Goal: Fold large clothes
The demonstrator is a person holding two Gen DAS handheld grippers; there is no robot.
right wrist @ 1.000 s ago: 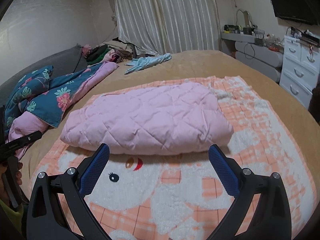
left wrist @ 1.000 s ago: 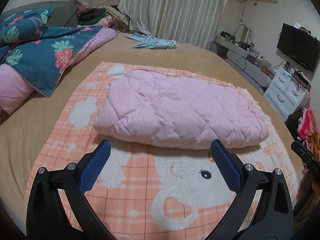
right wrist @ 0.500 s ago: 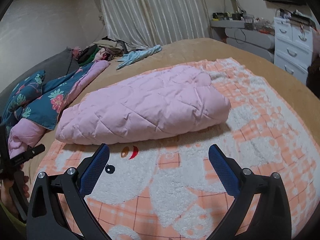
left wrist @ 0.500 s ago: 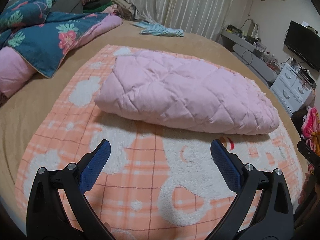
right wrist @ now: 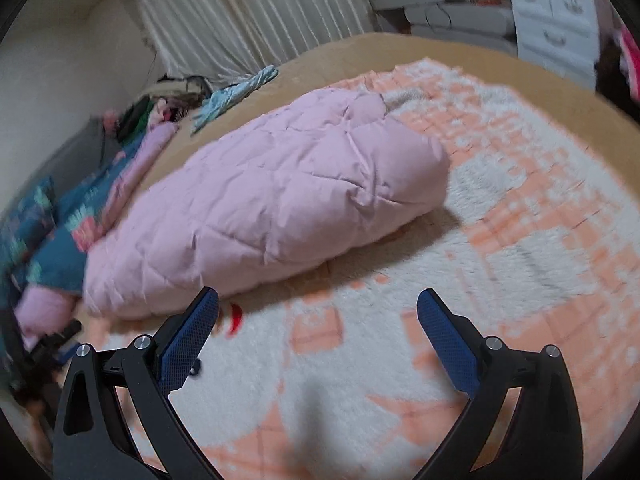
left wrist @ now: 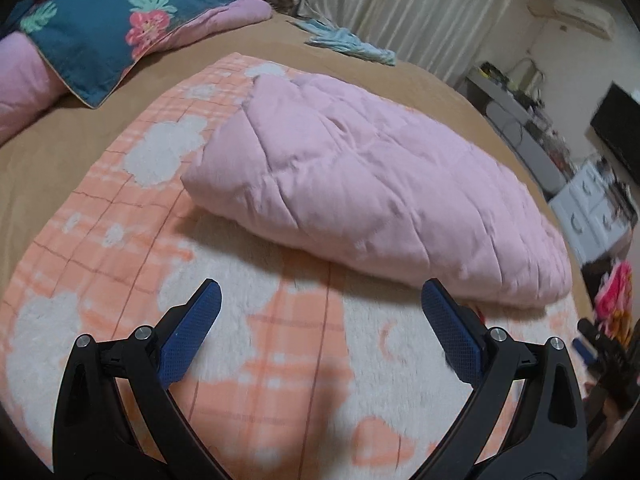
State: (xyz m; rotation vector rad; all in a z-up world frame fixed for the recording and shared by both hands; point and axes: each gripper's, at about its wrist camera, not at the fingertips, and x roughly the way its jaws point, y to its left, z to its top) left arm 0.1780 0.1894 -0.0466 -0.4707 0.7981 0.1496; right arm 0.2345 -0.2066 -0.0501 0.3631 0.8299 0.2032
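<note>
A pink quilted garment [left wrist: 360, 188] lies folded in a long thick bundle on an orange and white plush blanket [left wrist: 256, 352] spread over the bed. It also shows in the right wrist view [right wrist: 272, 208], lying slanted across the blanket [right wrist: 500, 264]. My left gripper [left wrist: 320, 300] is open and empty, just above the blanket in front of the bundle's near edge. My right gripper [right wrist: 318, 308] is open and empty, its left fingertip close to the bundle's near edge.
A blue floral quilt [left wrist: 104, 24] is heaped at the bed's left. A light blue cloth [left wrist: 348, 42] lies at the far side by the curtains. White drawers [left wrist: 592, 212] and a desk stand to the right. The other gripper [right wrist: 48, 352] shows at the left edge.
Both grippers have dropped lower and moved in toward the blanket and the bundle's near edge, and the views have tilted. Both stay open and empty. The bundle has not moved.
</note>
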